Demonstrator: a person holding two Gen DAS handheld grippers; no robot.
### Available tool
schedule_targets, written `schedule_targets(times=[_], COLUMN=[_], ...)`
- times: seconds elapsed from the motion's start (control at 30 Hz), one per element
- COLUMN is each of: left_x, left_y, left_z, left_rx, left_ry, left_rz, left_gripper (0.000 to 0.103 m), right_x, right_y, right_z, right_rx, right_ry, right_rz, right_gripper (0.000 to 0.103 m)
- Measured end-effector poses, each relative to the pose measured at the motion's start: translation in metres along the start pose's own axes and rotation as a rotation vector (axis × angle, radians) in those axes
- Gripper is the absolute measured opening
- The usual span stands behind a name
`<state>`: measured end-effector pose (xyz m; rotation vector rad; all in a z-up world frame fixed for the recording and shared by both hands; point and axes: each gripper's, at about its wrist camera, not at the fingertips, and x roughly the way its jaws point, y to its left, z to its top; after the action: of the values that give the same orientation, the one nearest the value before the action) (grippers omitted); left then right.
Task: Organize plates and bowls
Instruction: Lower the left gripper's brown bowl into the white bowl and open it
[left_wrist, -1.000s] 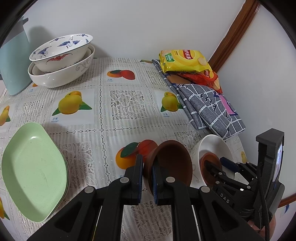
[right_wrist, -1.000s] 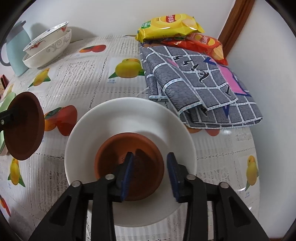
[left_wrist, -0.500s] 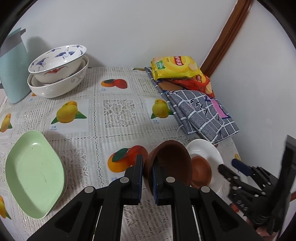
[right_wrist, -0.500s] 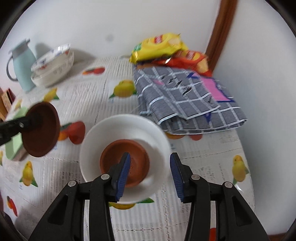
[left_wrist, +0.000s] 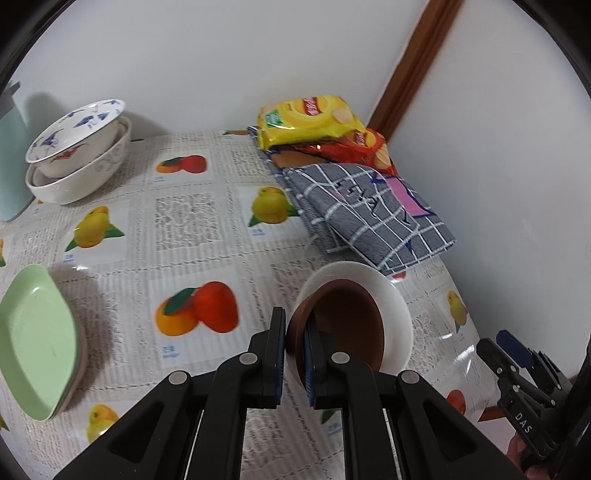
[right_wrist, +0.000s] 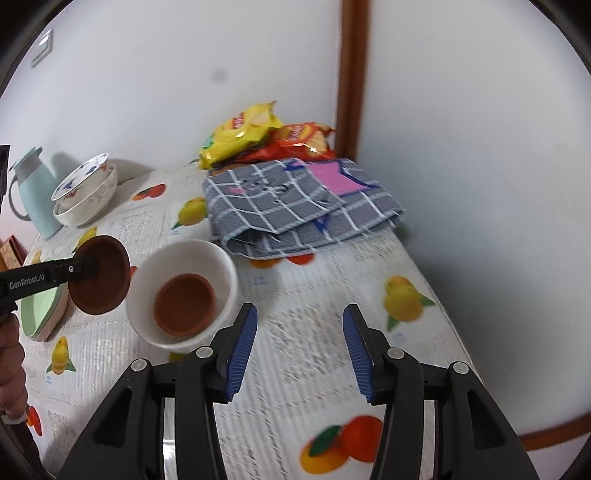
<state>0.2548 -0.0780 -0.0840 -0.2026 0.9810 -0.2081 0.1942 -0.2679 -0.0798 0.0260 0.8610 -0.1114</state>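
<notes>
Brown and glossy, the held bowl (left_wrist: 343, 325) is pinched by its rim between the closed fingers of the left tongs (left_wrist: 295, 354), tilted on edge so the hollow faces sideways. In the right wrist view it hangs just beside the white bowl (right_wrist: 221, 266), off the table (right_wrist: 295, 332), at the white bowl's left rim. A rim pinch suits a thin-walled dish, and the tilt probably lets it slide in over the white lip.

The right tongs (right_wrist: 299, 347) are spread wide and grip nothing, hovering over bare tablecloth just to the right of the white bowl; in my judgement they are out of the way so the left side can come in.

Inside the white bowl sits a second brown dish (right_wrist: 184, 306), flat on the bottom. The held one looks like its twin, so nesting them is the likely step in hand.

Farther left, the green plates (left_wrist: 33, 339) lie stacked at the table's edge. Beyond the white bowl, a folded grey checked cloth (right_wrist: 295, 199) rests with snack bags (right_wrist: 258, 136) at its far end. At the back left, a blue-patterned bowl (left_wrist: 74, 129) sits tilted inside a larger white one (left_wrist: 81, 181), beside a pale blue jug (right_wrist: 33, 192).
</notes>
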Motion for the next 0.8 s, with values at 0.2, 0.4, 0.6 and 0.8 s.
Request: schedule_targets(times=[0.2, 0.4, 0.6, 0.8], left_x=[0.016, 0.030, 0.043, 0.054], left_y=[-0.016, -0.023, -0.028, -0.034], left_z=[-0.001, 0.000, 0.000, -0.001], left_rx=[0.020, 0.025, 0.034, 0.053], left_ry=[0.027, 0.045, 0.064, 0.085], left_rz=[0.008, 0.016, 0.023, 0.032], left_gripper=[0.009, 0.009, 0.009, 0.009], right_x=[0.005, 0.009, 0.013, 0.020], right_y=[-0.022, -0.034, -0.043, -0.045], right_z=[-0.019, -0.031, -0.038, -0.042], right_rx=[0.058, 0.071, 0.094, 0.113], right_ry=[0.020, 0.027, 0.033, 0.048], right_rz=[-0.009, -0.019, -0.020, -0.008], right_gripper=[0.048, 0.048, 0.048, 0.048])
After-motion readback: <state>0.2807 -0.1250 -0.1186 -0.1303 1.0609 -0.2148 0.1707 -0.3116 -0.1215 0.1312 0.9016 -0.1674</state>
